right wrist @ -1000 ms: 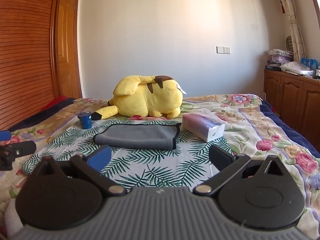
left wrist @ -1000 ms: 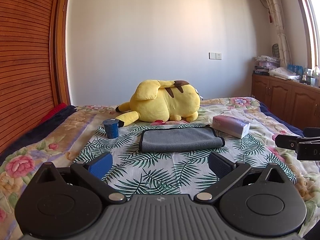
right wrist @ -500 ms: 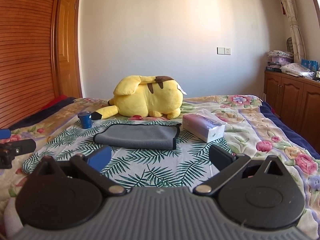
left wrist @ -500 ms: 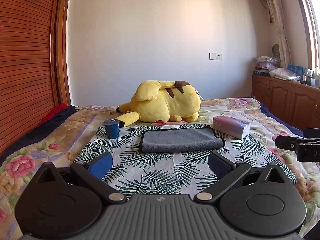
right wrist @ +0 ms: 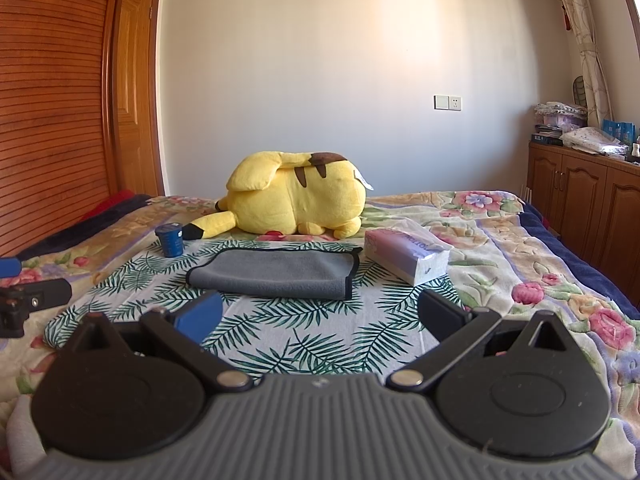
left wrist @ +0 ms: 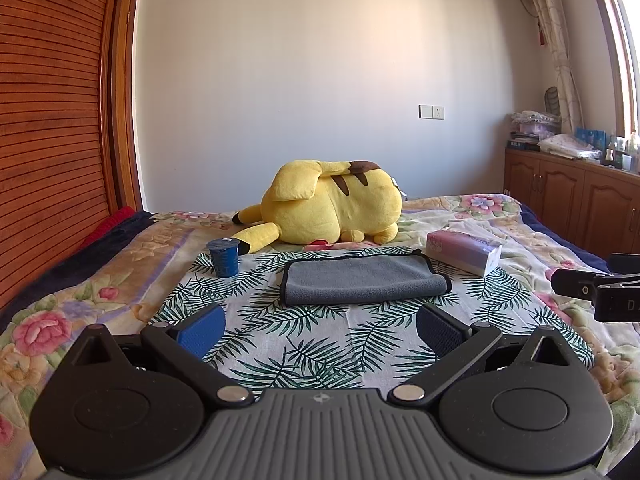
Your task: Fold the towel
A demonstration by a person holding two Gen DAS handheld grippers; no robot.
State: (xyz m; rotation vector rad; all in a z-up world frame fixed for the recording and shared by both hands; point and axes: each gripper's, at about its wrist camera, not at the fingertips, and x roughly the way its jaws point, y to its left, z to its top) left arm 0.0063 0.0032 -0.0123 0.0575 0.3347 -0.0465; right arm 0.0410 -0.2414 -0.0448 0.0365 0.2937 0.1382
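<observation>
A grey towel with black trim (left wrist: 362, 280) lies folded flat on a palm-leaf cloth on the bed; it also shows in the right wrist view (right wrist: 276, 274). My left gripper (left wrist: 320, 326) is open and empty, hovering short of the towel's near edge. My right gripper (right wrist: 320, 316) is open and empty, also short of the towel, to its right side. Each gripper's tip shows at the edge of the other's view.
A yellow plush toy (left wrist: 332, 206) lies behind the towel. A blue cup (left wrist: 224, 258) stands left of it and a tissue pack (left wrist: 464, 252) right of it. Wooden wardrobe doors (left wrist: 52, 120) are at the left, cabinets (left wrist: 572, 200) at the right.
</observation>
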